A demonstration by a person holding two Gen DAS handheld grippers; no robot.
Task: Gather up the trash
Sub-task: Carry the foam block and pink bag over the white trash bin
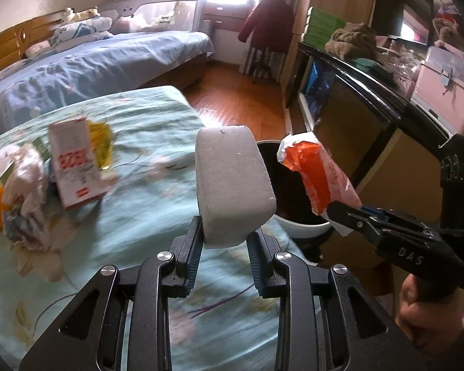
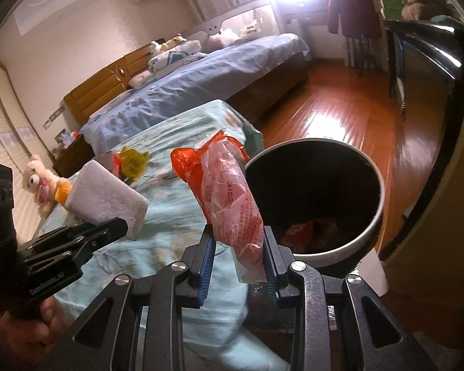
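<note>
**Two pieces of trash carried toward the bin**

Both grippers hold their loads upright and clear of the bed, presumably so each piece can be tipped into the bin (image 2: 315, 201) without dragging on the cover. The left gripper (image 1: 225, 247) has its fingers clenched on the lower end of a white foam block (image 1: 232, 182), which stands at the centre of the left wrist frame, just left of the bin's rim. The right gripper (image 2: 238, 266) grasps the tail of an orange-and-clear plastic wrapper (image 2: 229, 198); in the right wrist frame it rises at centre, its top beside the bin's near edge, not yet over the opening.

The foam block is pale grey-white, thick, with rounded corners and a slightly pitted face. The wrapper is crumpled, translucent, printed with small text, orange at its upper end. The bin is round, pale outside, dark inside, with some reddish scraps at the bottom. More litter, including a red-and-white carton (image 1: 75, 162), lies on the bed's teal cover (image 1: 145, 204) at middle left.
</note>
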